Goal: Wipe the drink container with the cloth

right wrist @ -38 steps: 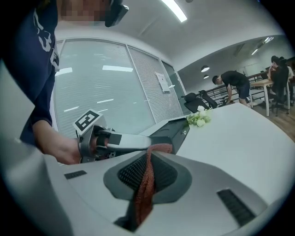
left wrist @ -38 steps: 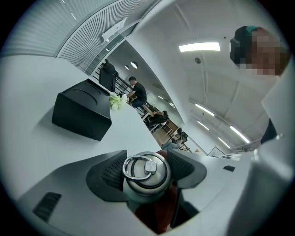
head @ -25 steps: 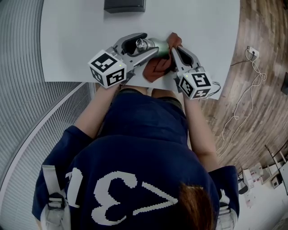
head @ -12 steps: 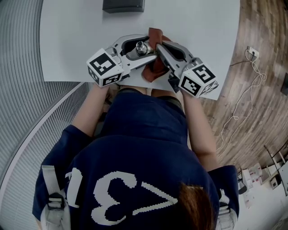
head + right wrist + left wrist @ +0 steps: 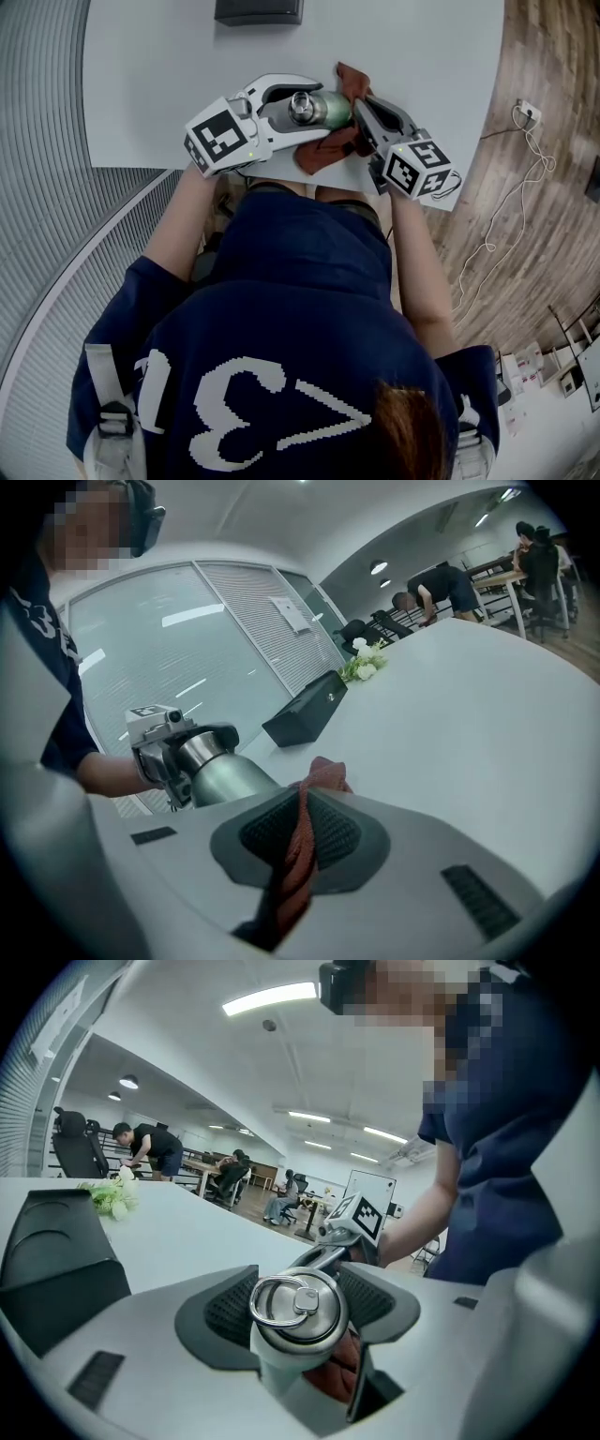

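Observation:
A pale green metal bottle [image 5: 319, 110] with a steel cap and ring [image 5: 292, 1305] lies sideways above the white table [image 5: 169, 75]. My left gripper [image 5: 292, 105] is shut on its neck, cap toward the camera. My right gripper [image 5: 361, 112] is shut on a rust-red cloth [image 5: 333, 148], which sticks up between the pads [image 5: 302, 841] and hangs under the bottle. In the right gripper view the bottle's body [image 5: 225, 780] lies just left of the cloth's tip [image 5: 322, 772], touching or nearly so. The cloth [image 5: 339, 1374] also shows below the bottle in the left gripper view.
A black box [image 5: 259, 11] stands at the table's far edge, also visible as the box [image 5: 305, 719] ahead of the right gripper. White flowers [image 5: 364, 660] sit further back. The table's near edge runs just under both grippers. Wooden floor [image 5: 525, 187] with cables lies to the right.
The right gripper has swung the cloth from the bottle's cap end back toward its base, to the right. The left gripper still holds the bottle and has shifted a little.

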`<state>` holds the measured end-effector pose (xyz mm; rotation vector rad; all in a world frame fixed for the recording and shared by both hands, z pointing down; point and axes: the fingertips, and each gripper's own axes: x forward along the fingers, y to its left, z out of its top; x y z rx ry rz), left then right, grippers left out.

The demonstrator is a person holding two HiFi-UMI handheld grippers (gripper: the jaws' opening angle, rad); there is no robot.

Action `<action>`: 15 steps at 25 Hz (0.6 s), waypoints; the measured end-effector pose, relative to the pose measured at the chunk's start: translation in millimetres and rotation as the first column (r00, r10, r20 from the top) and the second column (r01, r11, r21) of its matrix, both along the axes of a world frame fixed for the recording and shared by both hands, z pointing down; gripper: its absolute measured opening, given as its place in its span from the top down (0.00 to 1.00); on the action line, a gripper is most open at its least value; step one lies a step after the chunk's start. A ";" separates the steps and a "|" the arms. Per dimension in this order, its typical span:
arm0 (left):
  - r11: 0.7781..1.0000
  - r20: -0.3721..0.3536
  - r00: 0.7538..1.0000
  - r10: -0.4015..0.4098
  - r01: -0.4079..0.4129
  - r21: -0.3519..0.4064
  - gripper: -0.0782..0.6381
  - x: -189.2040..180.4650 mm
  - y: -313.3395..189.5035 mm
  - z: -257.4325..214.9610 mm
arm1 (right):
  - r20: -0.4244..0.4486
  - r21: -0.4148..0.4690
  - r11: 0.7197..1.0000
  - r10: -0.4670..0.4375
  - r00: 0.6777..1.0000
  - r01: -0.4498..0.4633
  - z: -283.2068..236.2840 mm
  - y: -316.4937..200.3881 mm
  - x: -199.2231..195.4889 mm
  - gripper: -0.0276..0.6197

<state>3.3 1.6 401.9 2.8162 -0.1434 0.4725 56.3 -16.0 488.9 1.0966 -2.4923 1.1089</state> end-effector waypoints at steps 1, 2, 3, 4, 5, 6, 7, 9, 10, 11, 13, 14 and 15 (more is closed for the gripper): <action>1.000 0.005 1.000 0.014 -0.014 0.011 0.50 0.7 1.4 -0.1 | 0.006 0.002 1.000 0.001 1.000 -0.001 -1.8 -0.3 -1.2 0.89; 0.999 0.011 1.000 0.027 -0.027 0.018 0.50 1.1 2.8 -0.2 | 0.023 0.008 1.000 -0.001 1.000 0.001 -6.4 -1.1 -4.5 0.89; 0.999 0.016 0.999 0.039 -0.039 0.024 0.50 1.2 4.4 -0.2 | 0.051 0.014 1.000 -0.006 0.999 0.006 -12.9 -1.9 -9.6 0.89; 0.998 0.021 0.999 0.049 -0.050 0.027 0.50 0.8 6.3 -0.1 | 0.092 0.017 1.000 -0.013 0.996 0.012 -20.7 -2.4 -15.7 0.89; 0.998 0.025 0.998 0.060 -0.061 0.030 0.50 0.2 8.1 0.0 | 0.139 0.018 1.000 -0.022 0.990 0.020 -29.2 -2.8 -21.9 0.89; 0.997 0.030 0.997 0.072 -0.073 0.032 0.50 -0.3 9.3 0.3 | 0.183 0.021 0.999 -0.035 0.982 0.032 -38.0 -3.6 -27.6 0.89; 0.996 0.036 0.996 0.085 -0.087 0.036 0.50 -0.3 9.7 0.5 | 0.216 0.028 0.999 -0.052 0.975 0.047 -46.6 -4.6 -32.4 0.89; 0.991 0.054 0.991 0.119 -0.122 0.054 0.50 1.0 9.5 0.7 | 0.237 0.058 0.995 -0.095 0.967 0.083 -62.5 -5.9 -40.8 0.89; 0.987 0.067 0.988 0.140 -0.144 0.071 0.50 2.0 9.6 0.7 | 0.230 0.079 0.992 -0.118 0.966 0.102 -68.9 -5.5 -45.1 0.89; 0.981 0.083 0.983 0.161 -0.168 0.094 0.50 2.7 10.0 0.6 | 0.217 0.098 0.988 -0.139 0.966 0.120 -73.1 -4.4 -49.4 0.89; 0.968 0.119 0.974 0.194 -0.210 0.140 0.50 3.0 11.6 0.7 | 0.176 0.125 0.982 -0.161 0.971 0.140 -73.7 -2.3 -53.8 0.89; 0.963 0.130 0.971 0.201 -0.220 0.156 0.50 3.4 12.3 0.7 | 0.160 0.127 0.982 -0.160 0.974 0.140 -71.9 -1.5 -53.2 0.89; 0.961 0.136 0.970 0.201 -0.222 0.162 0.50 4.4 12.7 0.8 | 0.152 0.125 0.983 -0.156 0.976 0.137 -70.2 -1.1 -51.5 0.89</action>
